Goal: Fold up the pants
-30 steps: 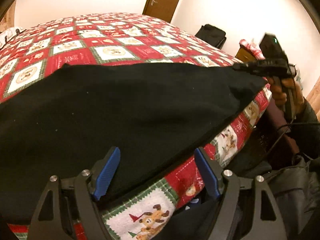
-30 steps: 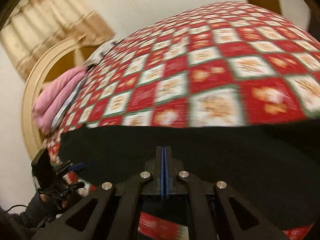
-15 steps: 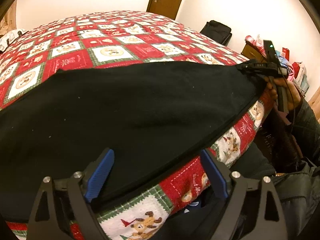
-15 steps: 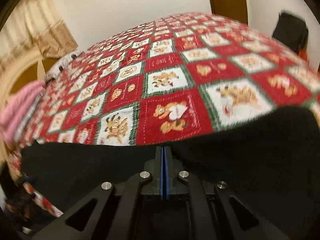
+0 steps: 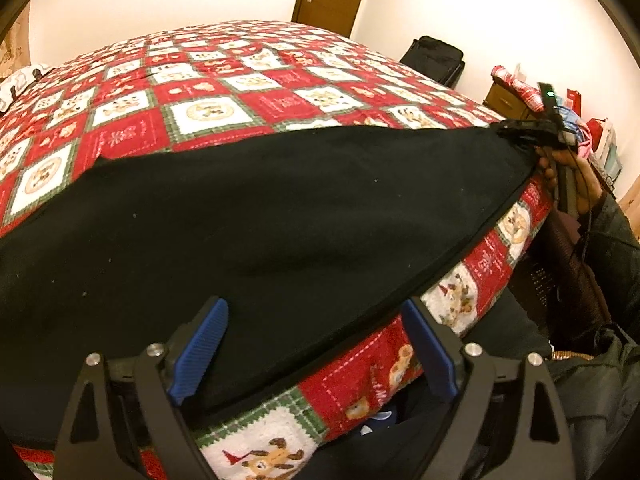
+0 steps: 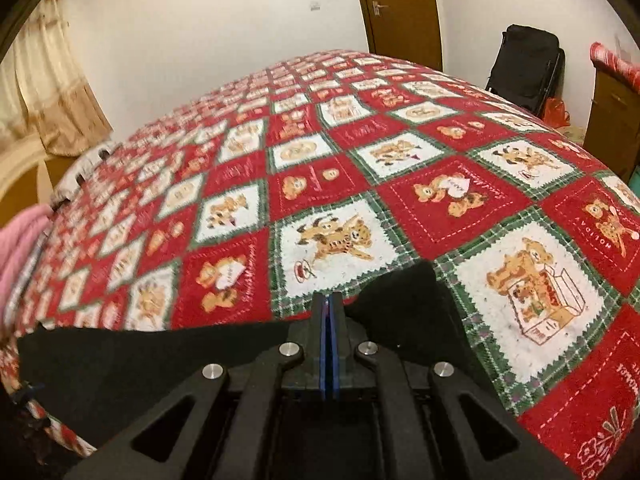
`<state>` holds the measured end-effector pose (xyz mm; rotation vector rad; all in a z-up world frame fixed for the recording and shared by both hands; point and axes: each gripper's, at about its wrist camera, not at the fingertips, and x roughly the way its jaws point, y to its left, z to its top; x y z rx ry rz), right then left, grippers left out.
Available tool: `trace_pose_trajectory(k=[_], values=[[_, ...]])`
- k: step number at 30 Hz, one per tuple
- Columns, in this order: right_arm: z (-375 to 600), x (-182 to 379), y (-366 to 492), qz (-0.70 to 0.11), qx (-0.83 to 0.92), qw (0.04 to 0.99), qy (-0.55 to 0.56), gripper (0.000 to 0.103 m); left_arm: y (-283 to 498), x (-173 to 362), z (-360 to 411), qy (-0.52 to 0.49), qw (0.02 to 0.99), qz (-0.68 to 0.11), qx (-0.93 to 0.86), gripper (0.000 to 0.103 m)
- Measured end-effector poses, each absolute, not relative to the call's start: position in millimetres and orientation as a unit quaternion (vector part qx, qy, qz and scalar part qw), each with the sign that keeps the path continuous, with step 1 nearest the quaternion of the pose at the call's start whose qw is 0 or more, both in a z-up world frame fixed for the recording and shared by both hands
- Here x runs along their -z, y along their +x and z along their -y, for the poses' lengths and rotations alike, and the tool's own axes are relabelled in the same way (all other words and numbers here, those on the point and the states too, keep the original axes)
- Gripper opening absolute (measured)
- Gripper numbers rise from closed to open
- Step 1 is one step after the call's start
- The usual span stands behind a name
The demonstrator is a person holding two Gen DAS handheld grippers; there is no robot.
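Note:
Black pants [image 5: 256, 220] lie spread flat along the near edge of a bed with a red, white and green patchwork quilt [image 5: 208, 80]. My left gripper [image 5: 316, 344] is open, its blue pads on either side of the pants' near hem, just above the bed edge. My right gripper [image 6: 329, 320] is shut on a corner of the pants [image 6: 404, 304], which pokes up to the right of its fingers. In the left wrist view the right gripper [image 5: 520, 132] grips the far right corner of the pants.
A brown door [image 6: 400, 8] stands behind the bed. A black suitcase [image 6: 528, 64] leans on the wall at the right, near a wooden cabinet [image 6: 612, 108]. A pink cloth [image 6: 20, 248] and curtains [image 6: 44, 92] are at the left.
The right gripper has swung along the pants' edge toward its right corner, still shut on the cloth. The left gripper has stayed open at the near hem and drawn back slightly.

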<state>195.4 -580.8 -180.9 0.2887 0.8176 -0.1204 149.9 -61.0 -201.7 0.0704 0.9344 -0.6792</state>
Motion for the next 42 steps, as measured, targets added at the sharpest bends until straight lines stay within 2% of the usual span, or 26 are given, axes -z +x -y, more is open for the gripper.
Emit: trace_pose_trajectory(k=[6,14,18,20,22,23,24,25,28,32,36,42], values=[[595,165,153,-0.381,0.049,0.905,0.183,0.004,157,195,67,0.019,0.842,-0.445,0.304,0.091],[611,169,124,-0.392,0.041,0.901,0.182,0.005,162,201,75,0.028,0.843,-0.456,0.285,0.091],[611,147,106,-0.316,0.05,0.928,0.193,0.006,160,198,75,0.039,0.846,-0.453,0.279,0.091],[609,141,102,-0.309,0.066,0.931,0.181,0.007,159,195,76,0.053,0.851,-0.447,0.271,0.091],[605,136,96,-0.295,0.081,0.939,0.154,0.014,158,192,77,0.055,0.852,-0.443,0.273,0.091],[603,135,94,-0.293,0.089,0.942,0.14,0.039,157,192,77,0.055,0.852,-0.443,0.274,0.091],[602,133,90,-0.292,0.093,0.943,0.133,0.07,157,192,78,0.056,0.852,-0.443,0.275,0.091],[602,132,89,-0.288,0.097,0.944,0.128,0.074,156,192,79,0.059,0.852,-0.443,0.273,0.091],[596,126,80,-0.275,0.112,0.951,0.085,0.074,156,192,81,0.065,0.85,-0.445,0.274,0.091],[596,130,81,-0.305,0.099,0.942,0.1,0.074,153,185,81,0.066,0.856,-0.434,0.272,0.091],[602,140,78,-0.312,0.073,0.934,0.158,0.074,152,170,72,0.062,0.88,-0.394,0.258,0.091],[624,157,63,-0.303,0.061,0.916,0.256,0.074,165,178,51,0.052,0.889,-0.401,0.216,0.091]])
